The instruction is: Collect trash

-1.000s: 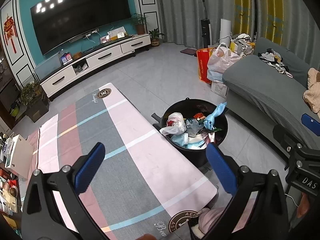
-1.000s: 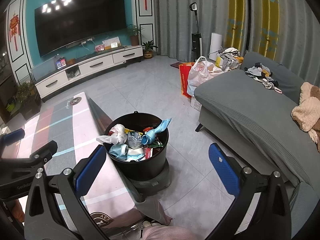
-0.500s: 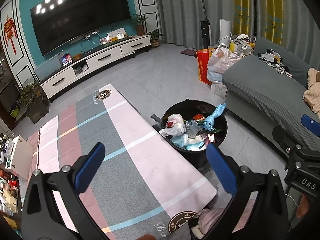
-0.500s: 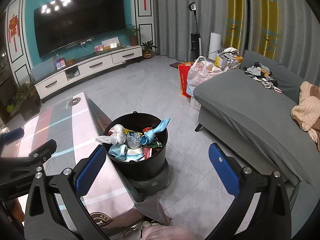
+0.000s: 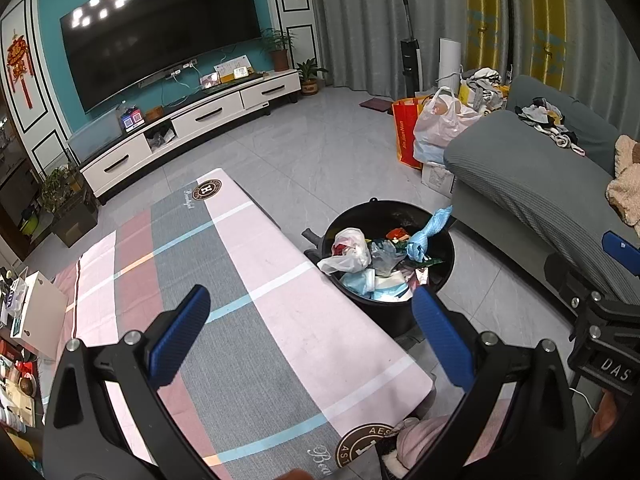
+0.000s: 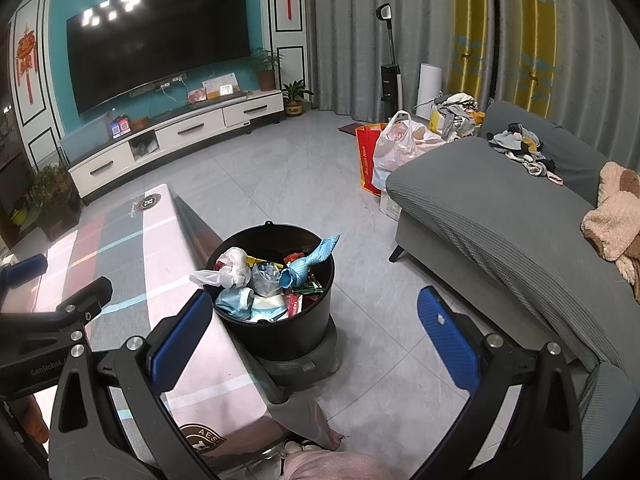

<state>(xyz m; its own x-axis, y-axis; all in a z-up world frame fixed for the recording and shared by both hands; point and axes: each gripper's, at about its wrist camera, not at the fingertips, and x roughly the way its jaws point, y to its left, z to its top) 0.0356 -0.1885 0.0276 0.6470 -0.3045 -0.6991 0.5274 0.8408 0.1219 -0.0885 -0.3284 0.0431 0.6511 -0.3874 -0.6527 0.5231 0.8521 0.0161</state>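
A black round trash bin [image 5: 444,268] [image 6: 280,332] stands on the floor beside the table, full of crumpled wrappers, a white plastic bag [image 5: 348,252] [image 6: 226,270] and a blue cloth [image 5: 426,230] [image 6: 310,262]. My left gripper [image 5: 310,332] is open and empty, held above the table with the striped cloth [image 5: 224,280]. My right gripper [image 6: 314,338] is open and empty, held above the floor just in front of the bin. No loose trash shows on the table.
A grey sofa [image 6: 500,216] with clothes stands at the right. A red bag [image 6: 366,160] and a white plastic bag [image 6: 404,144] sit on the floor beyond it. A white TV cabinet [image 6: 176,136] and large TV [image 6: 156,36] line the far wall.
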